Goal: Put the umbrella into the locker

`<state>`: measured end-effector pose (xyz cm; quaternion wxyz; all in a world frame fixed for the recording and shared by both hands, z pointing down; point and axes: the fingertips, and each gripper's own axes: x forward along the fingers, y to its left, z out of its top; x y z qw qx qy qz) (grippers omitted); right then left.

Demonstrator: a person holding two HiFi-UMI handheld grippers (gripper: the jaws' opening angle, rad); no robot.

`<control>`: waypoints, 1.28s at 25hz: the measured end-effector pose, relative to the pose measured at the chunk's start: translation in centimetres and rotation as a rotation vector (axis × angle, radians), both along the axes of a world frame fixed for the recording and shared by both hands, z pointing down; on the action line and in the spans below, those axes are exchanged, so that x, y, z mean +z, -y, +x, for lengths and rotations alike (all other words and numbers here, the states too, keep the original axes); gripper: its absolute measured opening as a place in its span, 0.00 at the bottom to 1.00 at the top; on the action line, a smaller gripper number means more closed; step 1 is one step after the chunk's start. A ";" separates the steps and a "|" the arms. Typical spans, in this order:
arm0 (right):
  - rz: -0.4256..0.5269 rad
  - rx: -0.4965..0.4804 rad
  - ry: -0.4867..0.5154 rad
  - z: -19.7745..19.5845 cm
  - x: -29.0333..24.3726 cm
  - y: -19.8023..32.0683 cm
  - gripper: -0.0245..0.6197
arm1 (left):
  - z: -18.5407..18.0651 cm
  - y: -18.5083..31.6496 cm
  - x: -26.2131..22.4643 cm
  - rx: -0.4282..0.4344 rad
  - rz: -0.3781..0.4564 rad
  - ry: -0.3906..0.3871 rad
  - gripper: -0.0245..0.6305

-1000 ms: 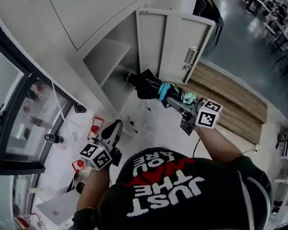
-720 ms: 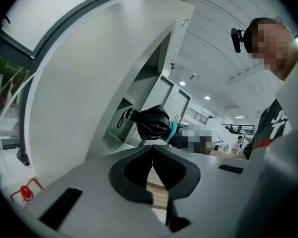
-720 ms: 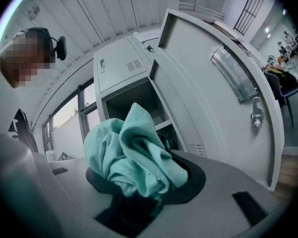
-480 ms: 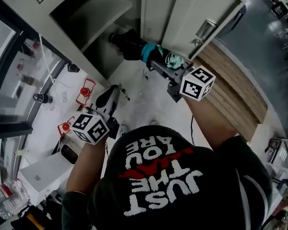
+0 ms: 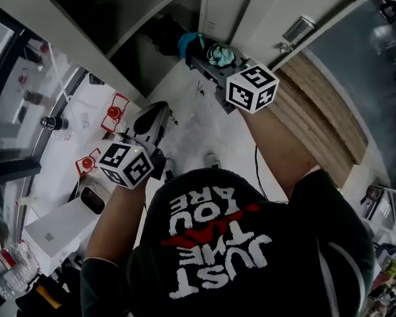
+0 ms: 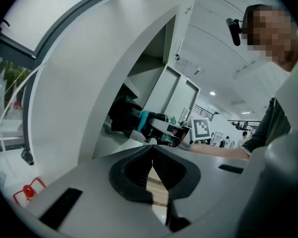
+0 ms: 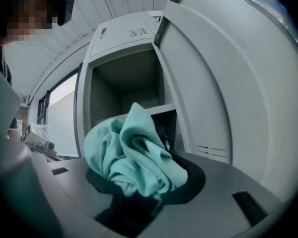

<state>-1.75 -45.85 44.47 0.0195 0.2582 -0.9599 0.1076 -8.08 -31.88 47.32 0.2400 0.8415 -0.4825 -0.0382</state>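
Right gripper (image 7: pixel 139 185): its jaws are clamped on the umbrella (image 7: pixel 134 150), with teal cloth bunched up between them and black fabric below.
Left gripper (image 6: pixel 151 175): its jaws are together with nothing between them. In the head view it hangs low over the floor (image 5: pixel 198 134), well apart from the locker (image 5: pixel 251 5).
Umbrella position: it is folded and held roughly level. It runs from the right gripper (image 5: pixel 208 58) towards the locker, and its black far end (image 5: pixel 168 35) is at the dark mouth of the compartment under the shelf (image 5: pixel 119 2).
Locker state: the door (image 7: pixel 213 83) stands swung open on the right, and the compartments above and below the shelf look bare.
Done so far: the door is open, the umbrella is gripped, and it is lined up with the opening.
Uncertain: I cannot tell whether the far end has crossed the compartment's front edge.
Left to do: by my reading, push the umbrella fully in, set it down on the compartment's floor, let go, and draw the gripper out.
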 end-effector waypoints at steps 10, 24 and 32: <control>0.052 -0.020 -0.075 -4.2 1.3 2.7 0.38 | -0.1 0.8 1.6 0.010 -0.028 -0.001 0.05; 0.092 -0.042 -0.124 -8.3 2.5 6.0 0.38 | -1.4 0.3 2.7 0.002 -0.049 0.004 0.05; 0.104 -0.035 -0.151 -10.1 2.8 7.7 0.38 | -1.7 0.1 3.1 0.004 -0.058 0.001 0.05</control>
